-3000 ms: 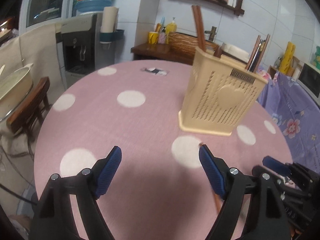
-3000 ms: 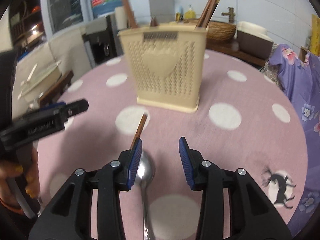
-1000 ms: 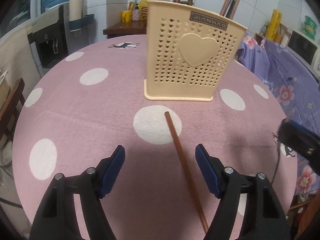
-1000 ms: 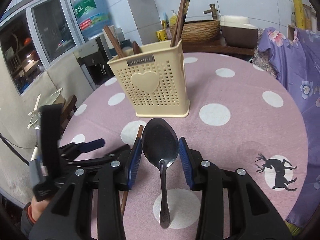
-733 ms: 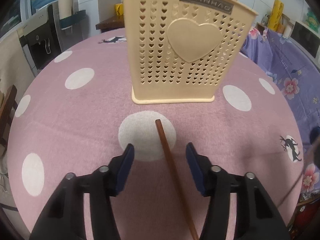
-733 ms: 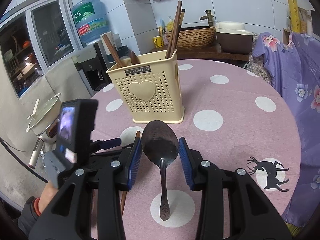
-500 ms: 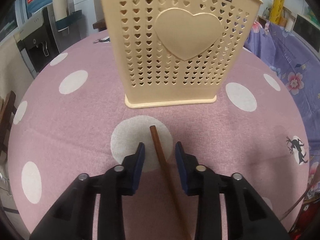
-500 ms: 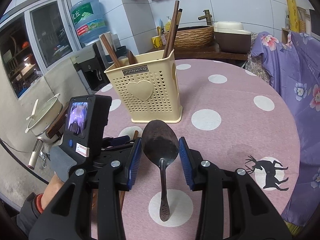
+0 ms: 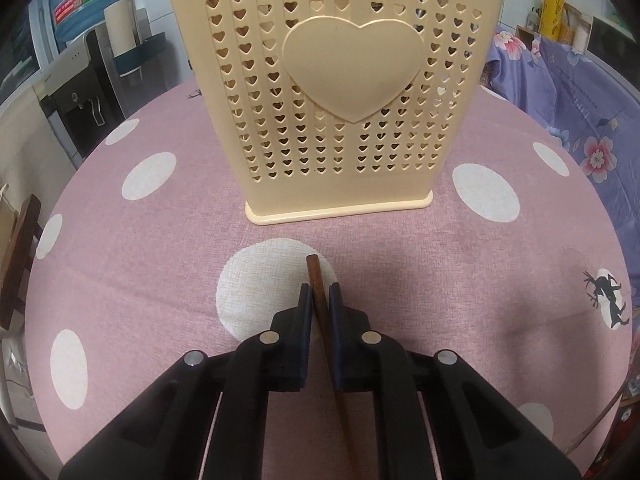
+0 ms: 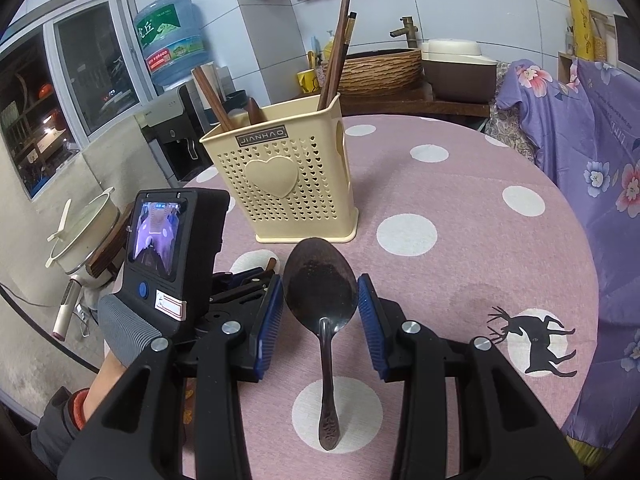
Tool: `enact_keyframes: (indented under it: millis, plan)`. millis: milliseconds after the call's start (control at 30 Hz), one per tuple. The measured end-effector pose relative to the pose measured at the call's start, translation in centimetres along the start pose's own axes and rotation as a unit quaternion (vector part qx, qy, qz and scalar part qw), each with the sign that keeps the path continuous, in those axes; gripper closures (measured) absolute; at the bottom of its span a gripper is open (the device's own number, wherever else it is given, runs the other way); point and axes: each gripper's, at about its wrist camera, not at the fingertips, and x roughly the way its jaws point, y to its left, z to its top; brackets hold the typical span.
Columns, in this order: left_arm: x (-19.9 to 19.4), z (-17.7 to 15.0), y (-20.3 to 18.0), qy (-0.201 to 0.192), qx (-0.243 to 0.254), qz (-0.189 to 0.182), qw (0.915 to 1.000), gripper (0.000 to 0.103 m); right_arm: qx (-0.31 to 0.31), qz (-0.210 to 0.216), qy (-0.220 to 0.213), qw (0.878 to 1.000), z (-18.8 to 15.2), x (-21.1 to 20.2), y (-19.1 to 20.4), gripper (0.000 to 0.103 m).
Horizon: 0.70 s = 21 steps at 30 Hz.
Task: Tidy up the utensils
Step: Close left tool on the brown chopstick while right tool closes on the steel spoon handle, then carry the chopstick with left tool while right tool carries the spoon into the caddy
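Left gripper (image 9: 319, 293): its fingers (image 9: 305, 312) have just been closing and now pinch a brown chopstick (image 9: 316, 280) near its far end. The chopstick's tip pokes out just past the fingertips, over a white dot on the pink cloth of the desk (image 9: 120, 264). The rest of the stick runs back toward the camera between the black arms and slants slightly right. It lies low against the cloth; whether it is lifted cannot be told.

A cream utensil holder (image 9: 340, 92) with heart-shaped holes stands upright just beyond the chopstick tip, near but apart from it. In the right wrist view, more chopsticks (image 10: 338, 52) stand in the holder's far right corner, and other wooden handles (image 10: 212, 96) lean at its left end.

Right gripper (image 10: 320, 294): fingers (image 10: 272, 312) partly open, set against both edges of a metal spoon's (image 10: 320, 284) bowl and holding it. The bowl faces the camera between the blue pads; the handle hangs down toward the near edge of the desk. The spoon sits just nearer than the holder's base.

The left gripper's body, with a lit screen (image 10: 158, 236), shows to the left of the right gripper, and a person's hand (image 10: 104, 376) grips it from below.
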Motion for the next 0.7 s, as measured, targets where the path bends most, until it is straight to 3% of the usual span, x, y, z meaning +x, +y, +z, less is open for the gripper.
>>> enact_keyframes:
  millis: [200, 367, 700]
  plan:
    - [0.0, 0.2, 0.6, 0.000, -0.023, -0.022, 0.9995, 0.095, 0.006, 0.000, 0.001, 1.000, 0.1, 0.0, -0.2, 0.065]
    - [-1.7, 0.4, 1.5, -0.023, -0.043, -0.044, 0.9978, 0.095, 0.016, 0.008, -0.001, 1.000, 0.3, -0.3, -0.5, 0.065]
    - [-9.5, 1.4, 4.1, -0.127, -0.080, -0.077, 0.9856, 0.095, 0.004, 0.012, -0.021, 1.000, 1.2, -1.6, 0.5, 0.065]
